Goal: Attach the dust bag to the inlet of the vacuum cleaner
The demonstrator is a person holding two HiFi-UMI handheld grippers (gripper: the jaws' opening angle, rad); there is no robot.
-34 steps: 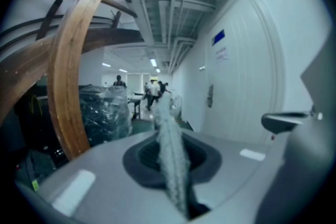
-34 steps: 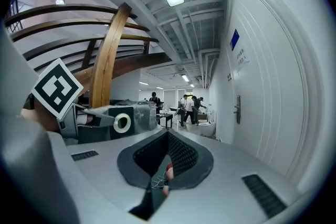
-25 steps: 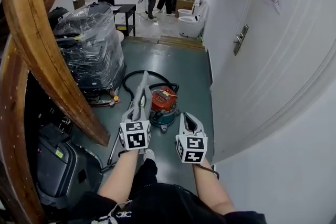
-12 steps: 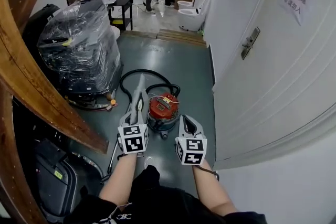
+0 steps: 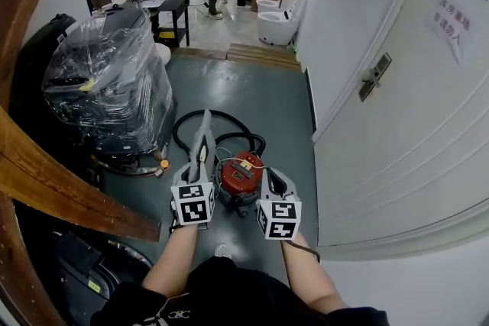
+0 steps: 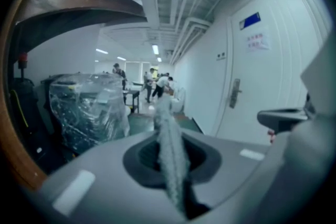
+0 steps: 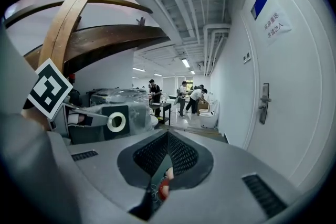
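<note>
corridor scene, task at an early stage. the grey floor (image 5: 260, 99) carries a large machine wrapped in clear film (image 5: 107, 80) at the left and, ahead of the person, the red vacuum cleaner (image 5: 238, 175) with its black hose (image 5: 176, 132) looped behind it. the cleaner stands on the floor just beyond both grippers in the head view, and its inlet cannot be made out from any view. the dust bag (image 5: 203, 135), a flat grey piece, is off the floor and stands edge-on out of the left gripper (image 5: 195, 169), whose jaws are closed narrowly on its lower edge. the right gripper view shows the bag's dark collar with a pale ring round its hole, free of any fitting. the right gripper (image 5: 275, 181) holds nothing: its jaws are together, with only a glimpse of the red cleaner through the slit between them. done, by this evidence: the bag is in hand and brought near the cleaner. left to do: find the inlet, line the collar's hole up with it, and press the collar on.
</note>
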